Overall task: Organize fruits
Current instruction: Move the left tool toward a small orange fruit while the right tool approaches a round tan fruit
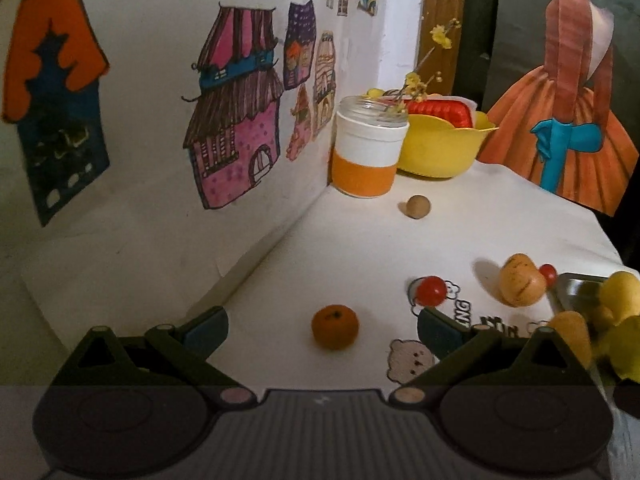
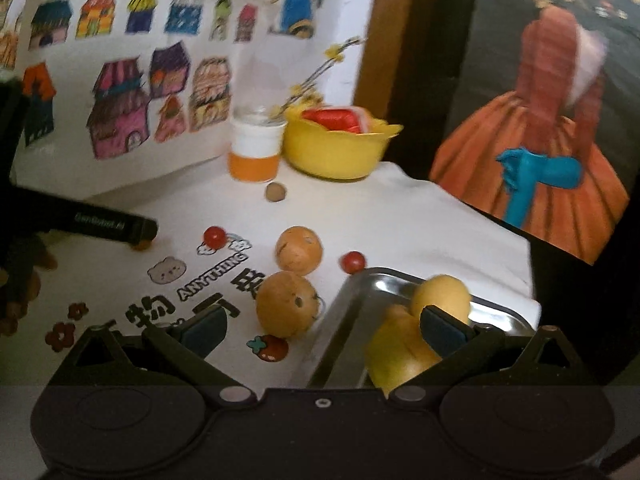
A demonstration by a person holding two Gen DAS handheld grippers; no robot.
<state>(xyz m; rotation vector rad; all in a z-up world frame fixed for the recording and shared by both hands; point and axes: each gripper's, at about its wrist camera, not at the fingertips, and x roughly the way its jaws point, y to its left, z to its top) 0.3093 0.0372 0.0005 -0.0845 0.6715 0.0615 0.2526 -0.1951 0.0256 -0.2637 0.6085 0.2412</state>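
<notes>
My left gripper [image 1: 322, 330] is open and low over the white printed cloth, with a small orange [image 1: 335, 327] lying between its fingers, untouched. A cherry tomato [image 1: 431, 291] and a tan fruit [image 1: 522, 280] lie to the right. My right gripper [image 2: 324, 326] is open and holds nothing. Its right finger hangs over the steel tray [image 2: 360, 280], in front of the yellow fruits [image 2: 440, 296] that lie in it. A tan round fruit [image 2: 286, 304] sits on the cloth between the fingers, beside the tray. Another tan fruit [image 2: 299, 250] and two cherry tomatoes [image 2: 215, 236] [image 2: 353, 261] lie beyond.
At the back stand an orange-banded jar [image 1: 370, 148] with dried flowers and a yellow bowl [image 1: 440, 148] holding red items. A small brown ball [image 1: 418, 206] lies in front of them. A wall with drawings runs along the left, and the table ends on the right.
</notes>
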